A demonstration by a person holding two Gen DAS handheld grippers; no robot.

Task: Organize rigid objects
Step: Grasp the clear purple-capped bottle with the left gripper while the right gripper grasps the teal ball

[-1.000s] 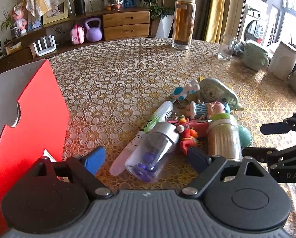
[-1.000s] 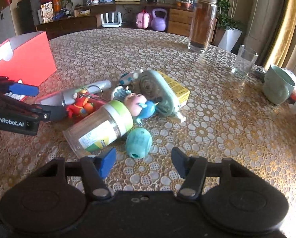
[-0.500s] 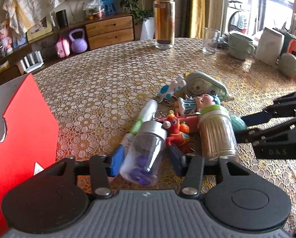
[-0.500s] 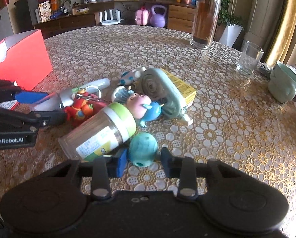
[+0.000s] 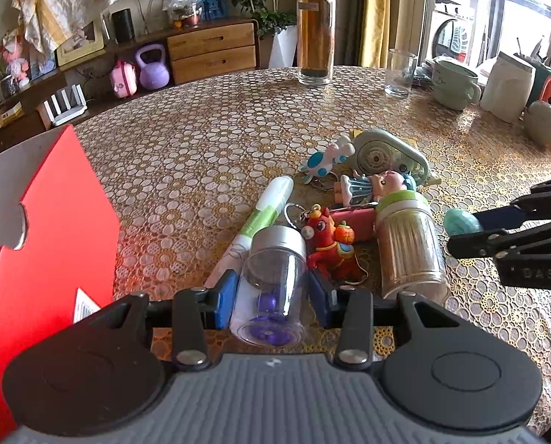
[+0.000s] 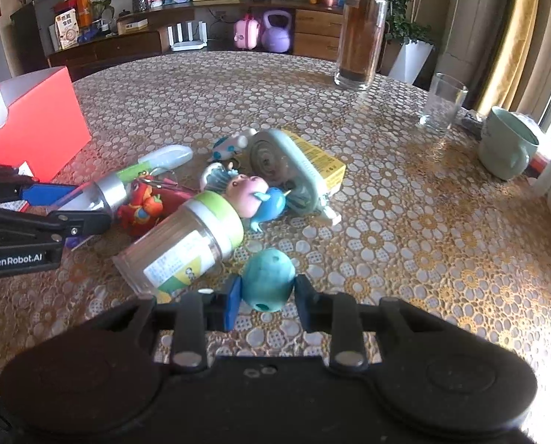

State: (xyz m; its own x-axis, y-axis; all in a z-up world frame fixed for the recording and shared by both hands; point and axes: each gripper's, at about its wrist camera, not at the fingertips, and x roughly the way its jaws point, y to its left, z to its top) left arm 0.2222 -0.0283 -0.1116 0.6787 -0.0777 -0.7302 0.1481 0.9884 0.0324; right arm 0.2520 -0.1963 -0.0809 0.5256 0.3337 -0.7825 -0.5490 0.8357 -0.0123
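Left gripper (image 5: pixel 271 296): jaws closing, blue pads either side of a clear plastic bottle with a silver cap and purple bits inside (image 5: pixel 271 288), pressed to its walls. Bottle lies on its side on the gold-and-white flower-patterned tablecloth (image 5: pixel 201 140), cap pointing far.

Right gripper (image 6: pixel 264 301): jaws closing too, pads against the flanks of a small teal egg-shaped toy (image 6: pixel 268 279) resting on the cloth at the near edge of the pile.

Pile between the two grippers:
- red horse keychain figure (image 5: pixel 327 240), touching the bottle's right side, ring at its far end
- white-and-green marker pen (image 5: pixel 264 214), lying along the bottle's left, tip far
- ribbed clear jar with a green lid (image 6: pixel 186 244), on its side, just left of the teal toy in the right wrist view
- pink pig figure in a blue dress (image 6: pixel 255 196), against the jar's lid
- pale green correction-tape dispenser (image 6: pixel 290 170), beyond the pig, lying partly over a flat yellow box (image 6: pixel 320 159)
- small white-and-blue toy (image 6: pixel 231 144), far side of the pile

Red cardboard box with a grey flap (image 5: pixel 53 222): left of the left gripper, near.

Far side of table: tall glass jar of brown liquid (image 5: pixel 316 37), empty drinking glass (image 5: pixel 401 72), pale green mug (image 5: pixel 455 83) to the right.
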